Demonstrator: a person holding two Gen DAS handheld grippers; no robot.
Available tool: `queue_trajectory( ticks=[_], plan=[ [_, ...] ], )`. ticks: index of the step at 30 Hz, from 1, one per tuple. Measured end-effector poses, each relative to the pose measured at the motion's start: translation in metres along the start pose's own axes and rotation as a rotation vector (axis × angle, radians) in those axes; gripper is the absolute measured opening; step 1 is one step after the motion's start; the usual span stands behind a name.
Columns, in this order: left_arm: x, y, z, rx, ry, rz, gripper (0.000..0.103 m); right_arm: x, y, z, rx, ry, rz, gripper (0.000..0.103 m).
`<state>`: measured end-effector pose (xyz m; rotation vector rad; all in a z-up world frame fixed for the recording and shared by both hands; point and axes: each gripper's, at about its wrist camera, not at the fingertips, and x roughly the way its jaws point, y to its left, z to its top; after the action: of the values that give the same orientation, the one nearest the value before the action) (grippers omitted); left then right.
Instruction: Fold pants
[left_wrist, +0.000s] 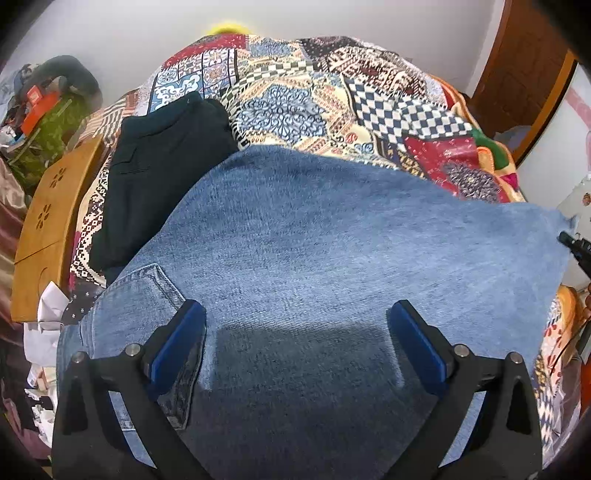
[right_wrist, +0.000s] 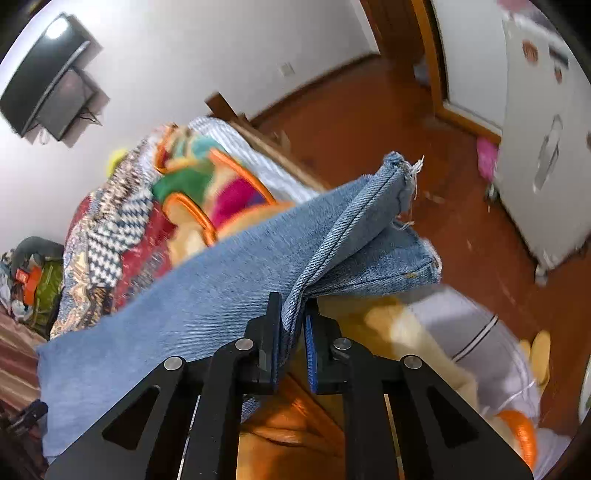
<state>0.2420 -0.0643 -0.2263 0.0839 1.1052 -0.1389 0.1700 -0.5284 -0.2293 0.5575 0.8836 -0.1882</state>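
Note:
Blue denim pants (left_wrist: 332, 251) lie spread over a patchwork bedspread (left_wrist: 295, 92), back pocket at the lower left. My left gripper (left_wrist: 295, 325) is open just above the denim near the waist, its blue pads wide apart. My right gripper (right_wrist: 293, 325) is shut on the leg-hem end of the pants (right_wrist: 332, 251) and holds it lifted off the bed edge, frayed hem pointing toward the floor. The right gripper's tip also shows in the left wrist view (left_wrist: 576, 247) at the far right of the denim.
A dark folded garment (left_wrist: 162, 173) lies on the bed left of the jeans. A wooden board (left_wrist: 51, 221) and clutter (left_wrist: 40, 122) stand at the left. A white fridge (right_wrist: 546, 147) and wood floor (right_wrist: 369, 122) lie to the right of the bed.

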Motion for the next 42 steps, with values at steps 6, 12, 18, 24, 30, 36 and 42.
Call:
queue_trajectory(
  ticks=[6,12,18,24,30,36,42],
  plan=[
    [-0.027,0.006,0.004,-0.030,-0.071,-0.022,0.103,-0.054,0.036,0.024,-0.108,-0.120,0.083,0.008],
    [-0.061,0.015,0.003,-0.050,-0.154,-0.047,0.103,-0.104,0.111,0.031,-0.303,-0.226,0.188,0.007],
    [-0.084,0.026,-0.003,-0.051,-0.213,-0.052,0.103,-0.127,0.186,0.016,-0.474,-0.244,0.322,0.007],
    [-0.090,0.040,-0.012,-0.062,-0.234,-0.033,0.103,-0.107,0.254,-0.027,-0.647,-0.142,0.432,0.007],
    [-0.088,0.056,-0.022,-0.103,-0.222,-0.038,0.103,-0.055,0.290,-0.089,-0.779,0.100,0.496,0.008],
    [-0.086,0.063,-0.025,-0.117,-0.210,-0.031,0.103,0.003,0.296,-0.145,-0.863,0.377,0.444,0.015],
    [-0.086,0.058,-0.012,-0.097,-0.220,-0.019,0.103,-0.007,0.288,-0.128,-0.792,0.412,0.518,0.032]
  ],
)
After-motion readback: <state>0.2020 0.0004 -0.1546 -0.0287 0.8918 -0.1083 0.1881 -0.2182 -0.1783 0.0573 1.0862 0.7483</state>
